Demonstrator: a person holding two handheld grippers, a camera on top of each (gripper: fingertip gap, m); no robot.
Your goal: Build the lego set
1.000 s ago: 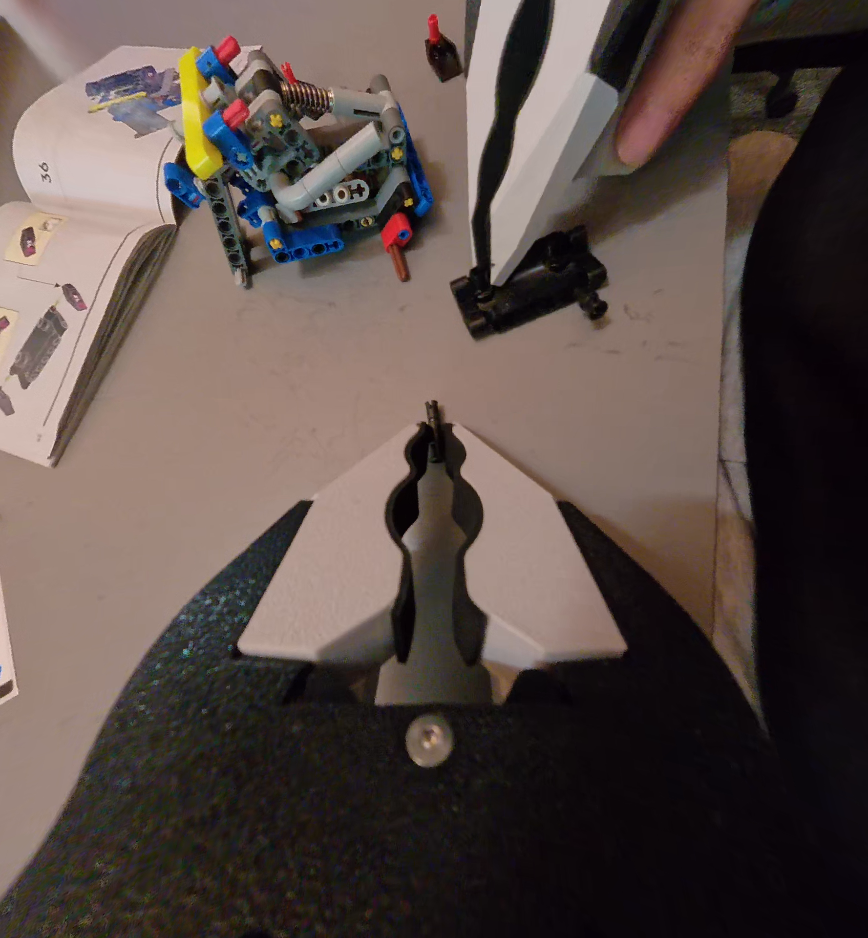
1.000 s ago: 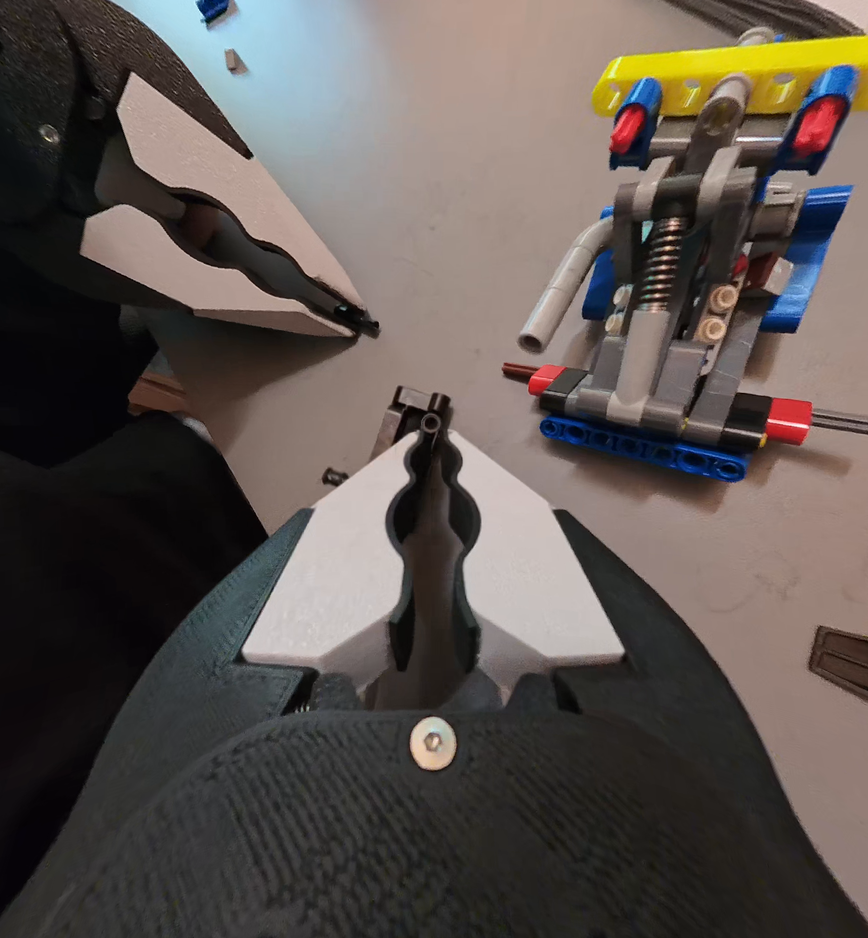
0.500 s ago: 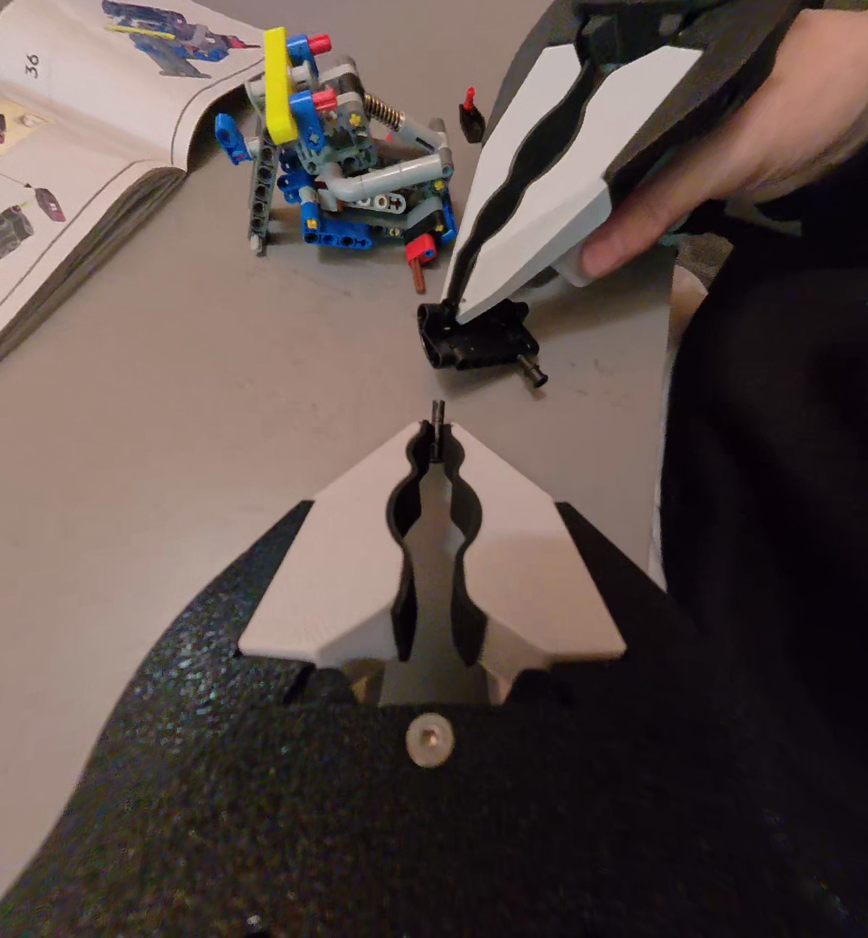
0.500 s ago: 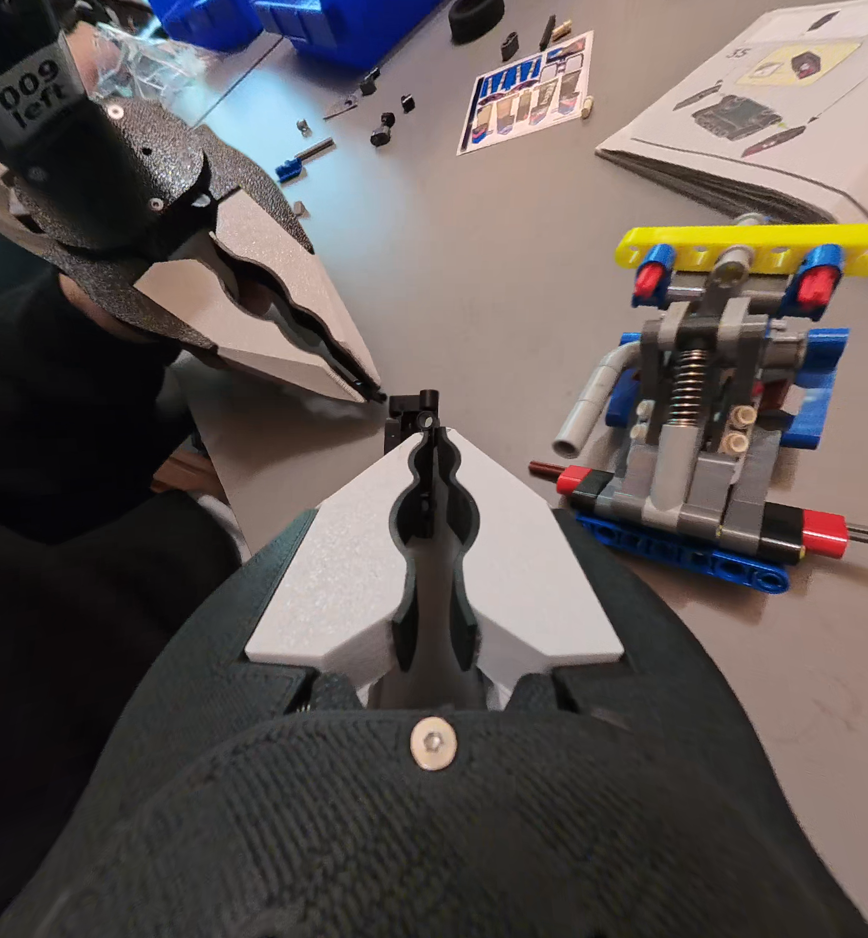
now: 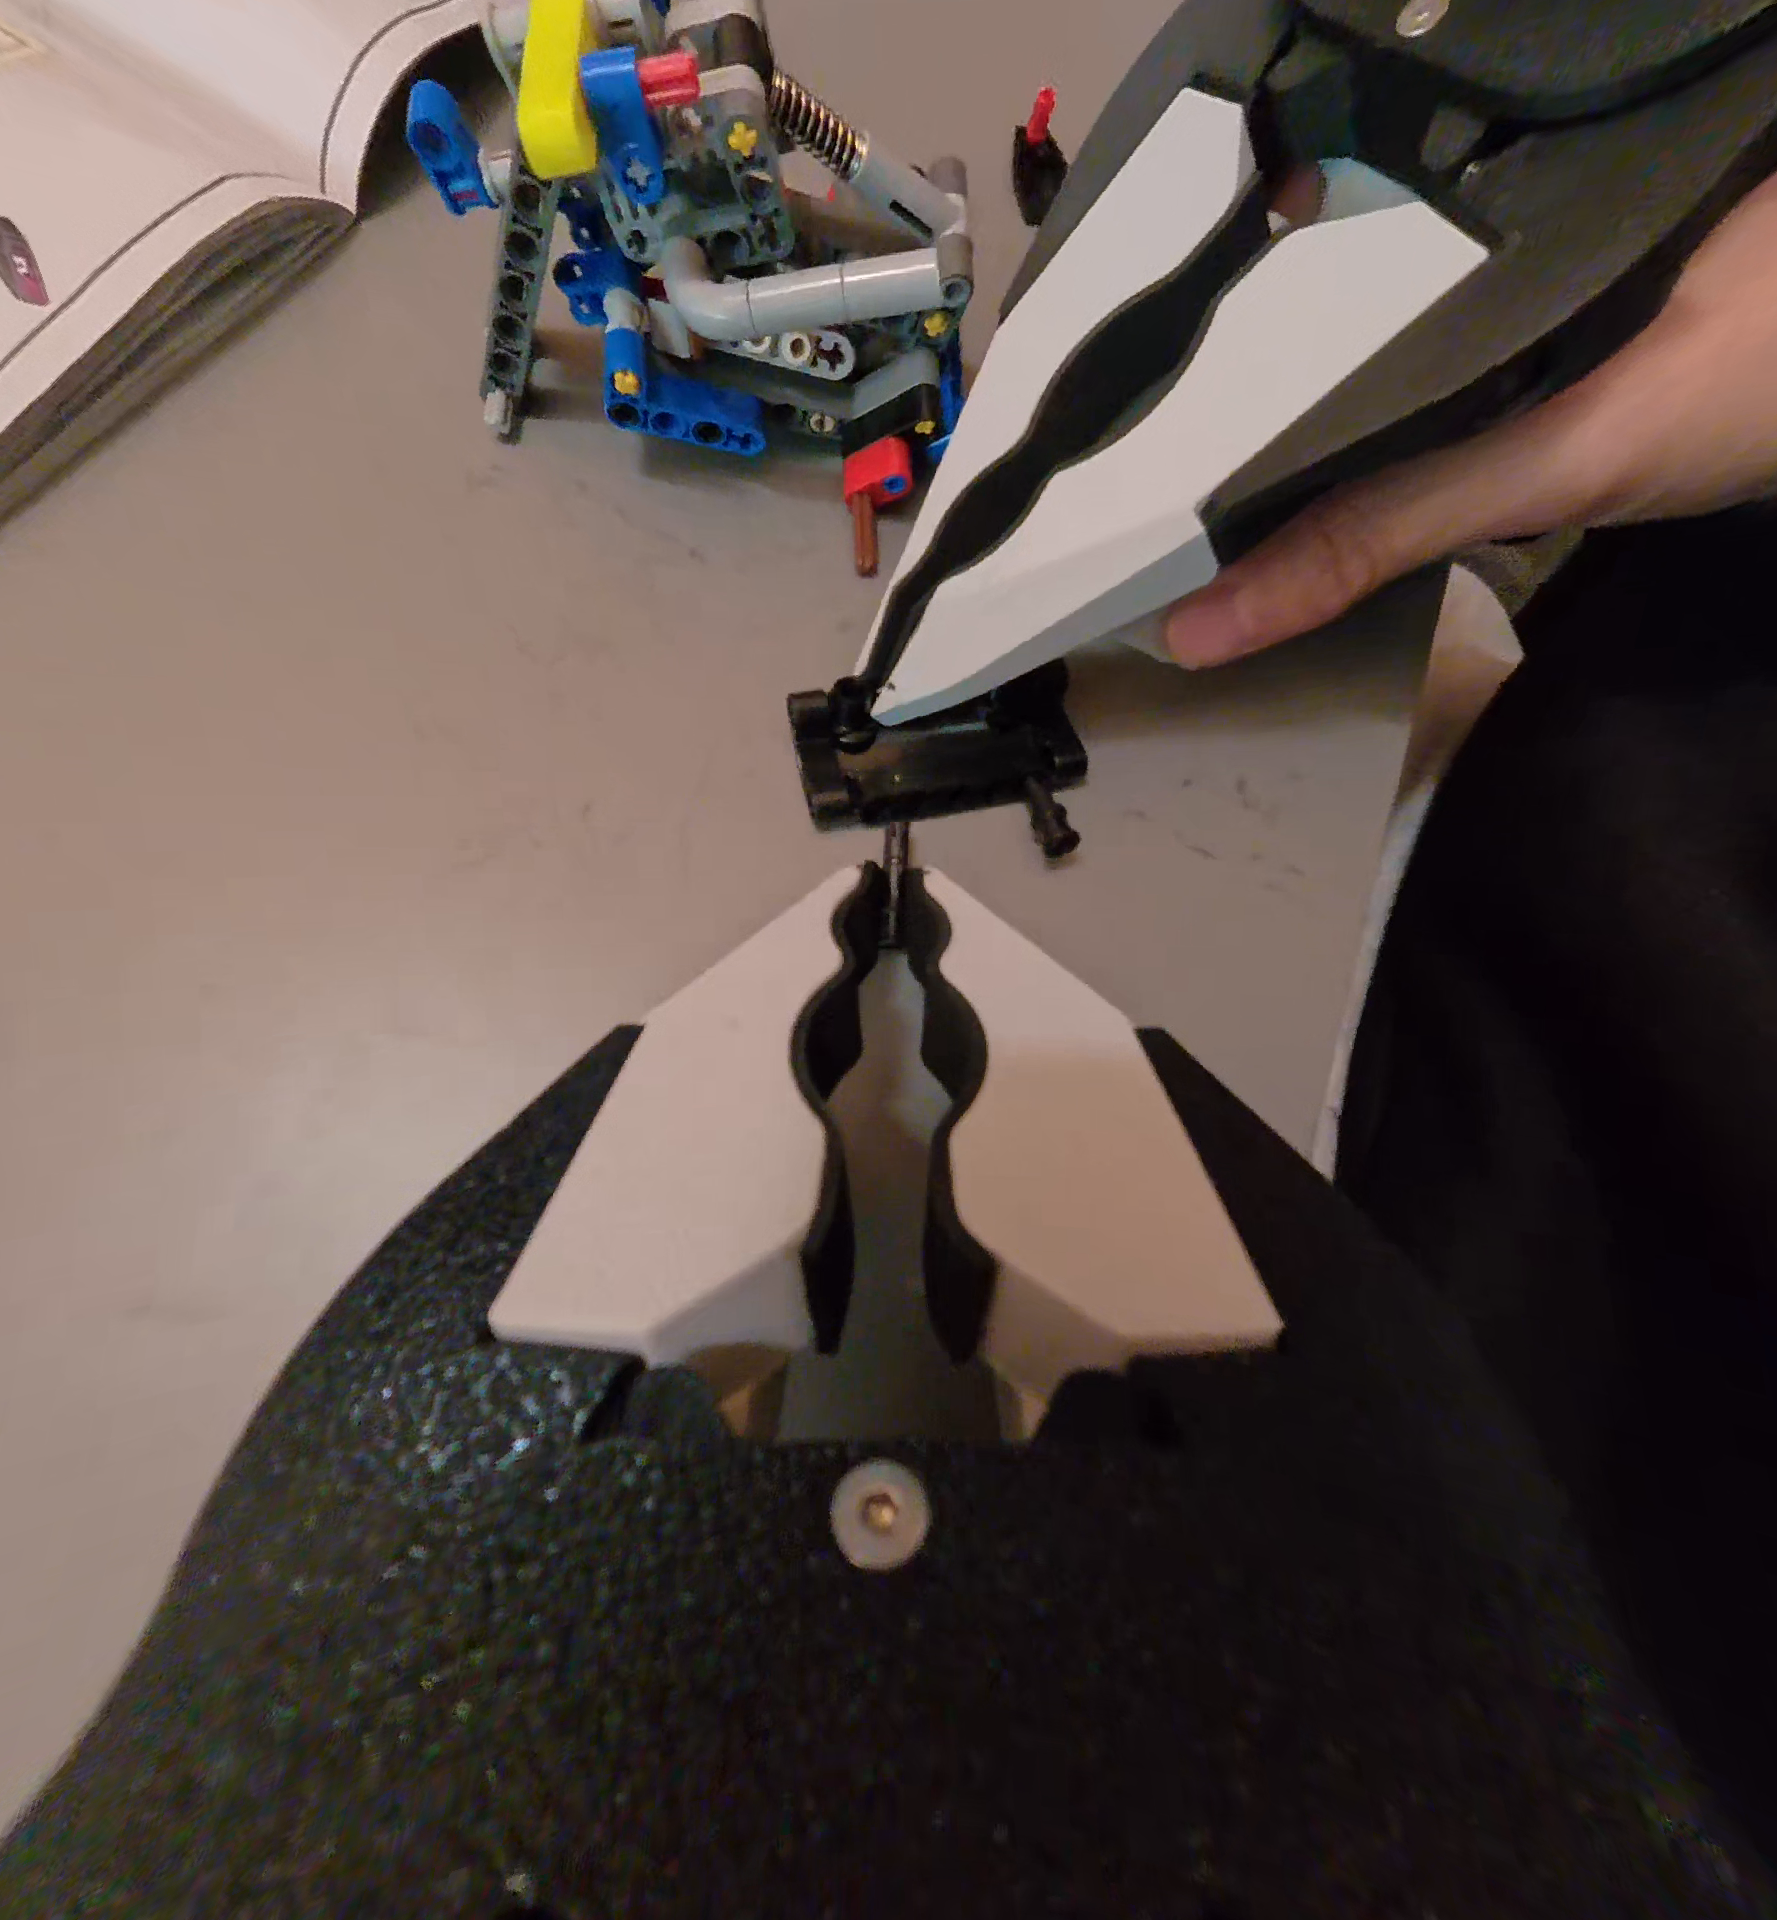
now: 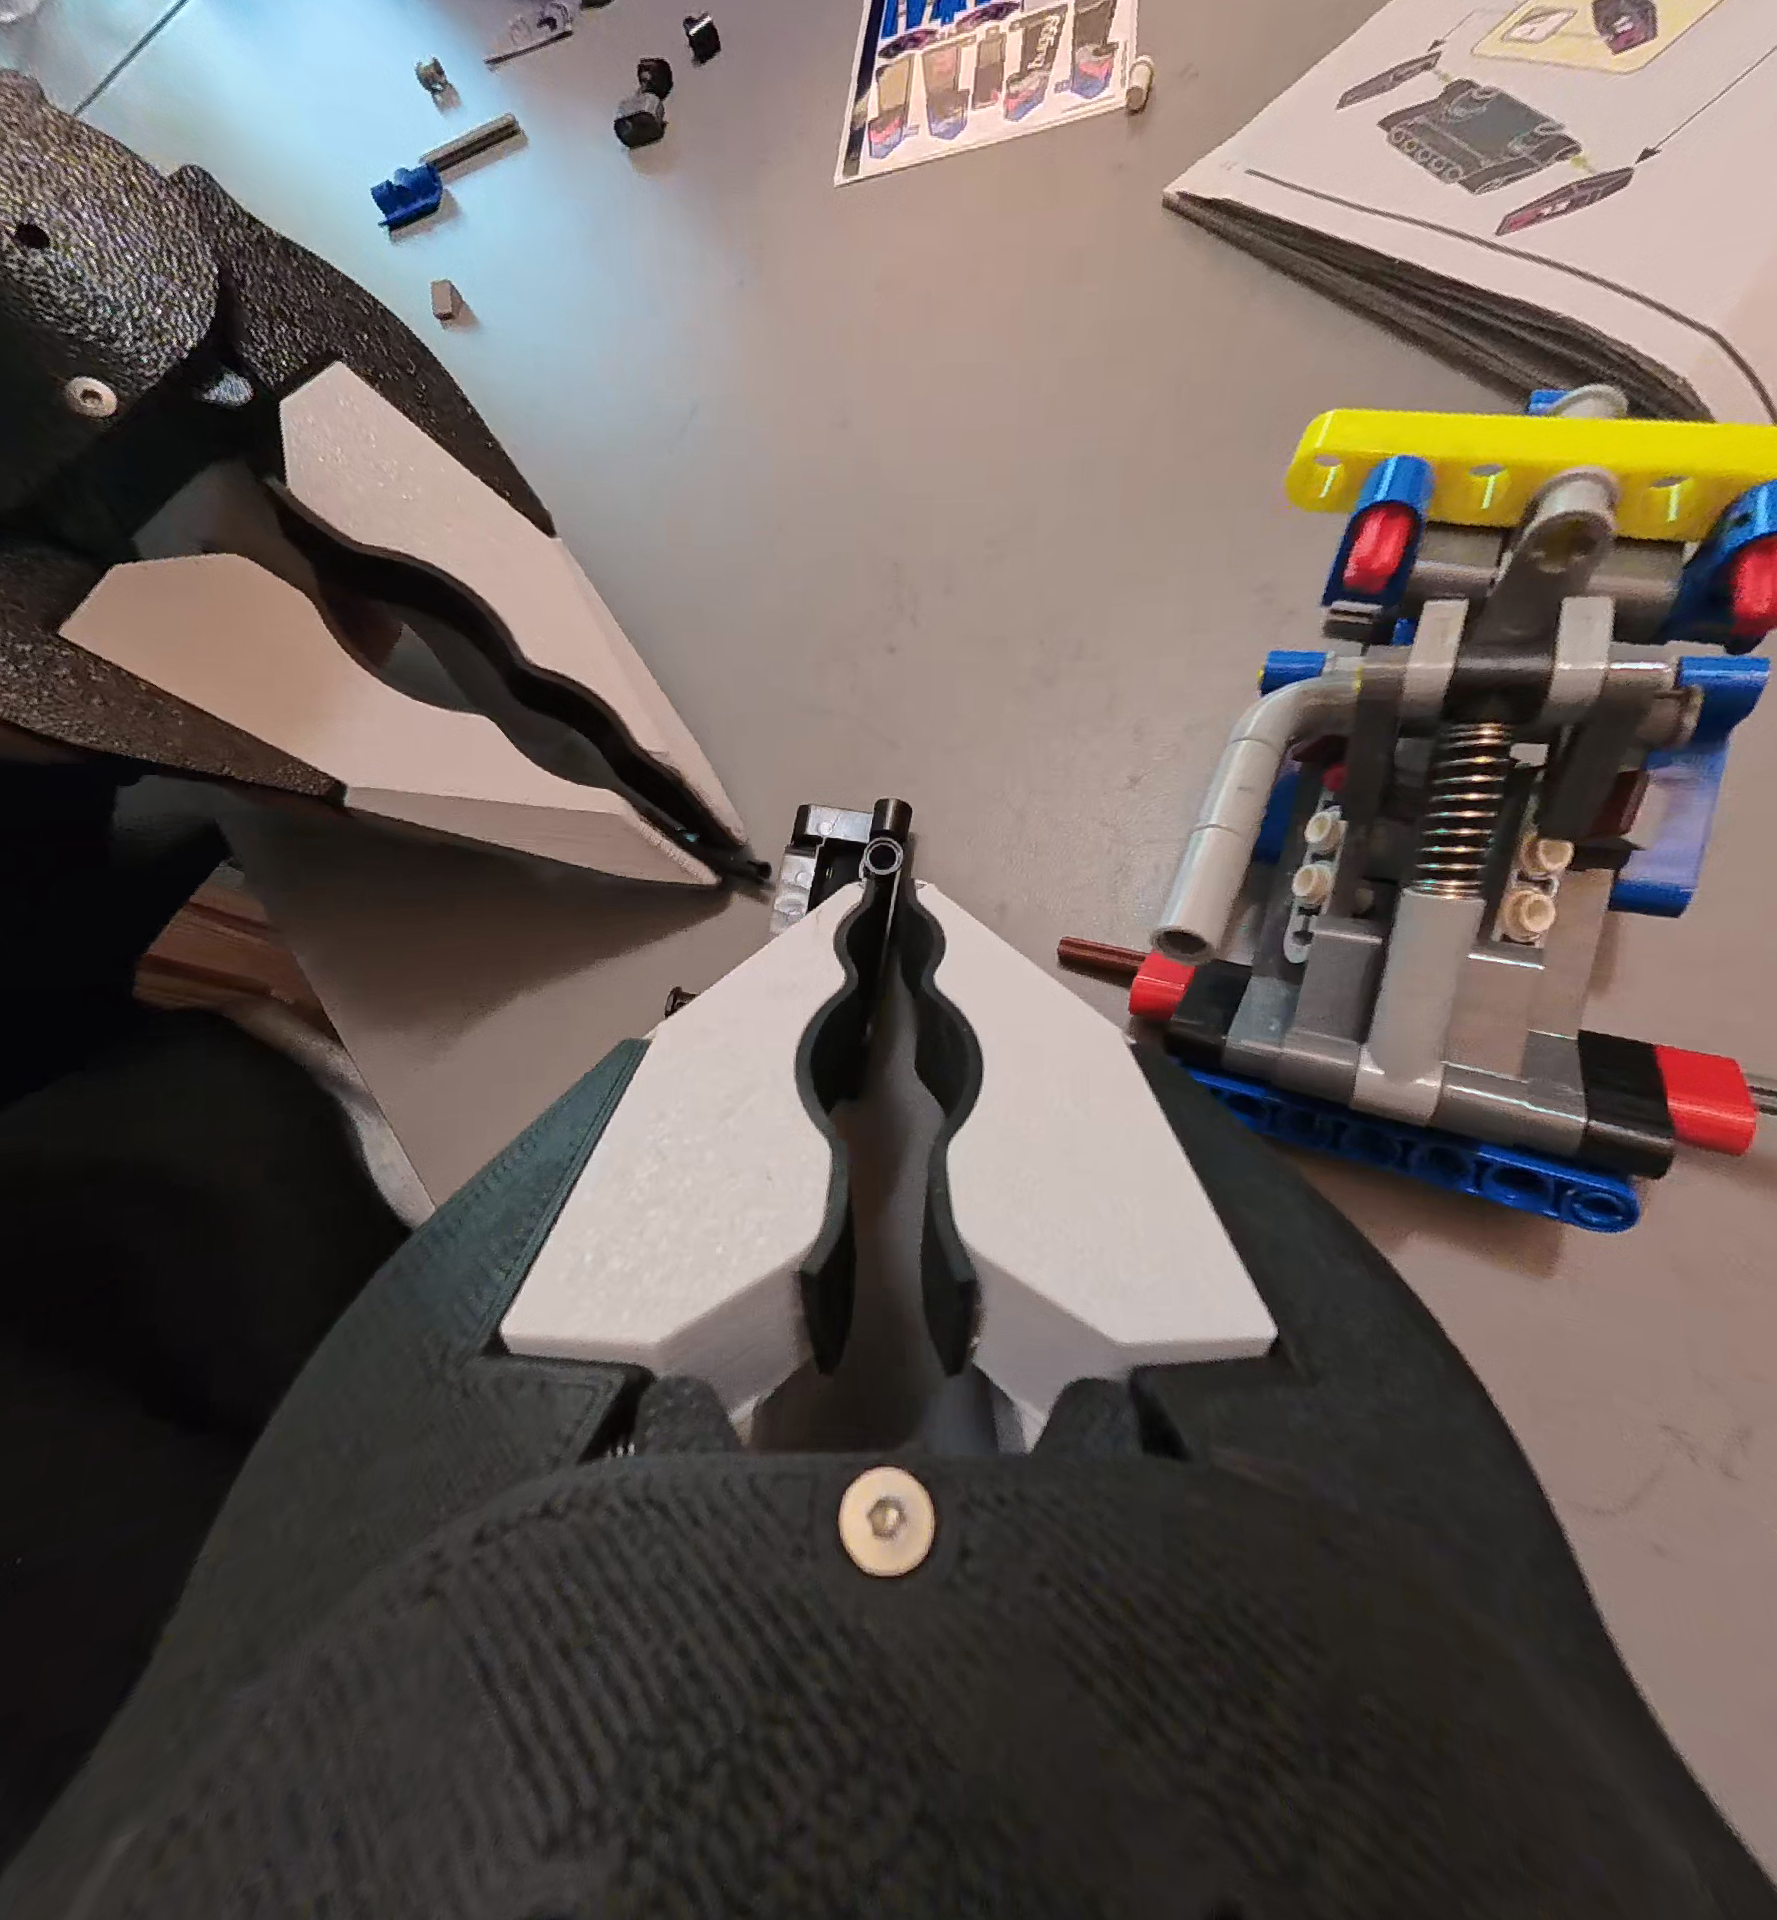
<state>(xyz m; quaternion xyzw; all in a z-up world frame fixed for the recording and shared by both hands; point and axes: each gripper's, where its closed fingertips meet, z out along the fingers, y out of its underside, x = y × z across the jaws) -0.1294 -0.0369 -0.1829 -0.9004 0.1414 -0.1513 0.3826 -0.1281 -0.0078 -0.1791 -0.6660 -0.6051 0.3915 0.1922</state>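
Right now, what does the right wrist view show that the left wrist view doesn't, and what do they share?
Only the right wrist view shows the sticker sheet, the loose small parts and a blue piece. Only the left wrist view shows the hand and a small black part with a red pin. Both show the grey table, the colourful brick model, the open booklet and the black connector piece.
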